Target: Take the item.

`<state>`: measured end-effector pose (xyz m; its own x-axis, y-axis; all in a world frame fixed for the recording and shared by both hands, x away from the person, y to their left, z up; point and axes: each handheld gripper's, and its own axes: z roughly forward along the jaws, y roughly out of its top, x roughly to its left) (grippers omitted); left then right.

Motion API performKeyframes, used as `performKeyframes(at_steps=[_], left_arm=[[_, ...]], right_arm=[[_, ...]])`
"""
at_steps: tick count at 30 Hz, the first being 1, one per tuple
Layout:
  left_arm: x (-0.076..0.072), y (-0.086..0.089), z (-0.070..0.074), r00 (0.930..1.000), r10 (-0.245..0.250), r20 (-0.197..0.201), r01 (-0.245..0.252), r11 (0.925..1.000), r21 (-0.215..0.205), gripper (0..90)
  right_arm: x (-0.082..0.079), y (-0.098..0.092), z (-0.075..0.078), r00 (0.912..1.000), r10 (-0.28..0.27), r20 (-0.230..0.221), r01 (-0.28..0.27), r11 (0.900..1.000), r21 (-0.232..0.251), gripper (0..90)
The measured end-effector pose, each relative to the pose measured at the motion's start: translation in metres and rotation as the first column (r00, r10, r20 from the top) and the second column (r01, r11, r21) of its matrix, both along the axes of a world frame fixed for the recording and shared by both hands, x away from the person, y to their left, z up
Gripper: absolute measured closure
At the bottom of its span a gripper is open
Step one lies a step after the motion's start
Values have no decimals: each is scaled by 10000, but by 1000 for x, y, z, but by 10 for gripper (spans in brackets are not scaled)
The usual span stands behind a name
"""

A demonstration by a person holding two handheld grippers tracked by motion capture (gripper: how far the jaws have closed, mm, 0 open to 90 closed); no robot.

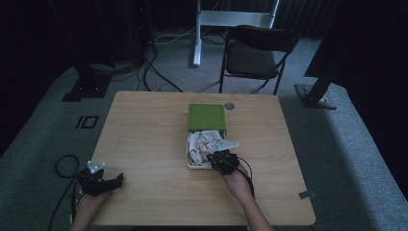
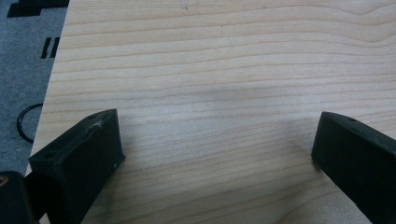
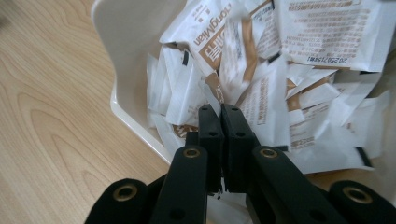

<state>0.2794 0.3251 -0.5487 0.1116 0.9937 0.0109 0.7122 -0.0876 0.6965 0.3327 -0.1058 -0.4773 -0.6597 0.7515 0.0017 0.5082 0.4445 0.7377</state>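
A white box (image 1: 188, 153) in the middle of the wooden table (image 1: 144, 139) holds several white and brown sachets (image 3: 322, 28). Its green lid (image 1: 207, 117) lies against the far end of the box. My right gripper (image 3: 219, 111) reaches into the near end of the box, and its jaws are pressed together on the edge of one sachet (image 3: 233, 56) that rises from their tips. In the high view the right gripper (image 1: 219, 158) is at the box's near right corner. My left gripper (image 2: 217, 135) rests open over bare wood at the table's near left edge (image 1: 113, 182), with nothing between its fingers.
A small round grey disc (image 1: 229, 106) lies by the lid near the far edge. A black folding chair (image 1: 257, 53) stands behind the table. Cables (image 1: 65, 166) loop on the carpet to the left. A grey tag (image 1: 306, 195) sits at the table's near right corner.
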Motion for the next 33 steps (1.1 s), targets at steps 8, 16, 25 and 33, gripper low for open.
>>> performKeyframes(at_steps=[8,16,25,33], left_arm=[[0,0,0,10000,-5,-7,5,10000,0,26],[0,0,0,10000,-3,-18,3,10000,1,26],[0,0,0,10000,-7,-11,7,10000,2,26],[0,0,0,10000,-8,-24,8,10000,3,26]], right_arm=[[-5,-3,20,9990,116,435,-131,9993,348,884],[-3,-10,42,9963,31,864,-102,9966,820,884],[1,-28,67,9911,-322,1291,146,9908,1346,884],[9,-46,87,9843,-752,1594,507,9870,1526,884]])
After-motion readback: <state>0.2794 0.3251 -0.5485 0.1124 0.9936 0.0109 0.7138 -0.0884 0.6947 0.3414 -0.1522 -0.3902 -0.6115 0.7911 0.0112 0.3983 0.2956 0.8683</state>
